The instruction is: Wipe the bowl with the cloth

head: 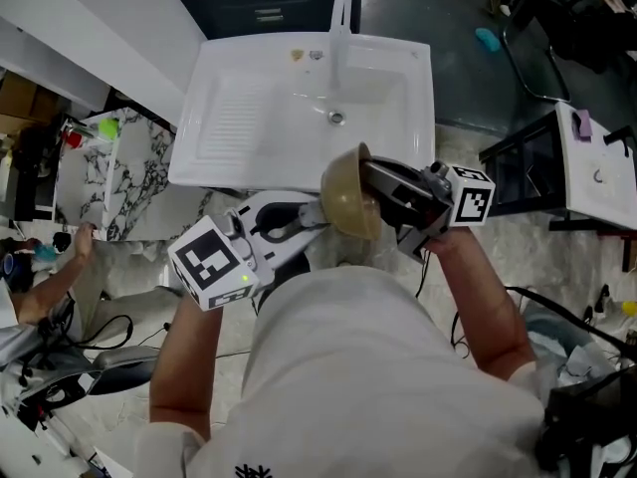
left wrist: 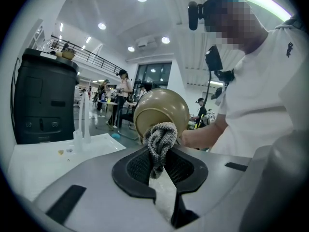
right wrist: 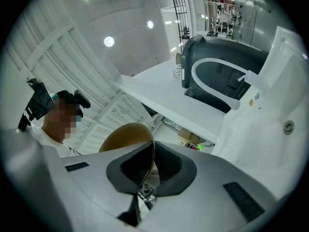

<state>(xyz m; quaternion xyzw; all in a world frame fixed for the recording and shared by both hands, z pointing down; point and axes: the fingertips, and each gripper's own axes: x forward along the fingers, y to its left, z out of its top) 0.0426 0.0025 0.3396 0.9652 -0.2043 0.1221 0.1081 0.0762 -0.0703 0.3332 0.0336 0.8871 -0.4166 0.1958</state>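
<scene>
The right gripper [right wrist: 148, 170] pinches the rim of the bowl [head: 349, 193] and holds it up by the near edge of the sink [head: 249, 118]. The left gripper [left wrist: 158, 164] squeezes the cloth [left wrist: 161, 134], which seems to touch the bowl's outside. A hard push could make the thin rim slip, and the bowl might fall.

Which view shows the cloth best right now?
The left gripper view: the gray knit cloth sits clamped in the left gripper, bunched end up at the brown bowl. The head view hides it behind gripper and bowl; the right gripper view shows only the bowl's rim in the right gripper.
</scene>
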